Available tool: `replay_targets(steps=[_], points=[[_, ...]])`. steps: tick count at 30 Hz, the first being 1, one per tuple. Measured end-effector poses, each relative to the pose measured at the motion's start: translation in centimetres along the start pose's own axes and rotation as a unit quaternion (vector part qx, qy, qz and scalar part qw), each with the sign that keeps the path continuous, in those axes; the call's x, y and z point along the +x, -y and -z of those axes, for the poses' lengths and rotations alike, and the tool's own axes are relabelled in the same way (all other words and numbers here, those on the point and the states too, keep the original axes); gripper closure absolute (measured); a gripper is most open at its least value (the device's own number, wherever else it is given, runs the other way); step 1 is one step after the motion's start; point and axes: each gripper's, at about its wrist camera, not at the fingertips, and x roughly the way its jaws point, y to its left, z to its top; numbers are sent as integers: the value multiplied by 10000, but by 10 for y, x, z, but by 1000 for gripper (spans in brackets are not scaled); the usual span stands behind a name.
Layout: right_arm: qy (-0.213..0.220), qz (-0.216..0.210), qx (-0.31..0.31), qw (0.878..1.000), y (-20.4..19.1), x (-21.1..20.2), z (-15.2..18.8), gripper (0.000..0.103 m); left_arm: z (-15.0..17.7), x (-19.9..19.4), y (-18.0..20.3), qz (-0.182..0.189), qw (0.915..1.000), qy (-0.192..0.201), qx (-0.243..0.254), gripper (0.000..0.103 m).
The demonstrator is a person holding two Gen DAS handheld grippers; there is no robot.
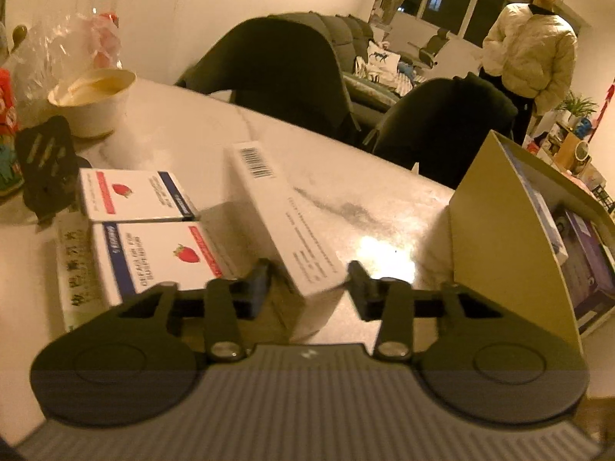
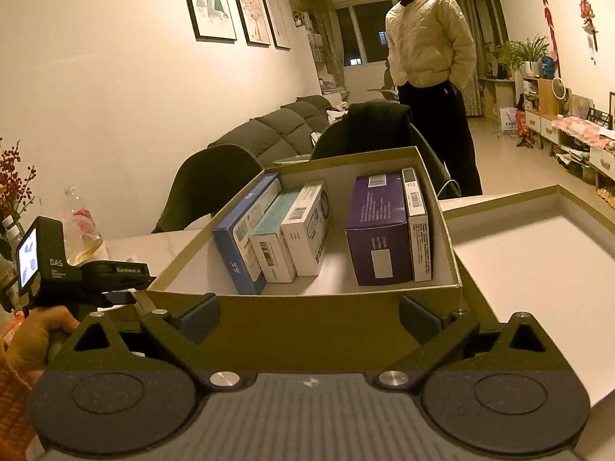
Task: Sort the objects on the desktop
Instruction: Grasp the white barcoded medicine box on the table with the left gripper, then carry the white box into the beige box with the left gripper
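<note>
Marble tabletop (image 1: pixel 365 207) under warm light: a long white box (image 1: pixel 284 226) lies between the left gripper's (image 1: pixel 307 288) spread jaws, its long axis running straight ahead, barcode end pointing away. Nothing is pinched (seemingly). The right gripper (image 2: pixel 309 317), jaws wide, faces the storage box (image 2: pixel 300 315).

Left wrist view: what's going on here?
A person is sorting medicine boxes into a cardboard storage box. The left gripper is open around the near end of a long white box on the table, not yet clamped. The right gripper hangs open at the storage box's near wall.
</note>
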Motion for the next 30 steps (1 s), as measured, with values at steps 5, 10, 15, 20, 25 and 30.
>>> replay_targets(steps=[5,10,15,20,25,30], points=[[16,-55,116,9999,1,-2,3,3,2,-16,-10,2,9998,194,-21,77],[17,-119,174,9998,0,-6,6,3,2,-32,-13,53,9993,366,-37,77],[19,-121,211,9997,-1,-10,11,3,0,-54,-4,212,9976,654,65,77],[24,-114,264,9996,-1,-14,14,3,-9,-75,17,595,9941,882,217,77],[24,-52,430,9991,6,-14,17,3,-18,-79,50,1039,9902,810,455,77],[-27,109,511,9986,15,-18,18,3,-26,-84,83,1480,9838,736,692,77]])
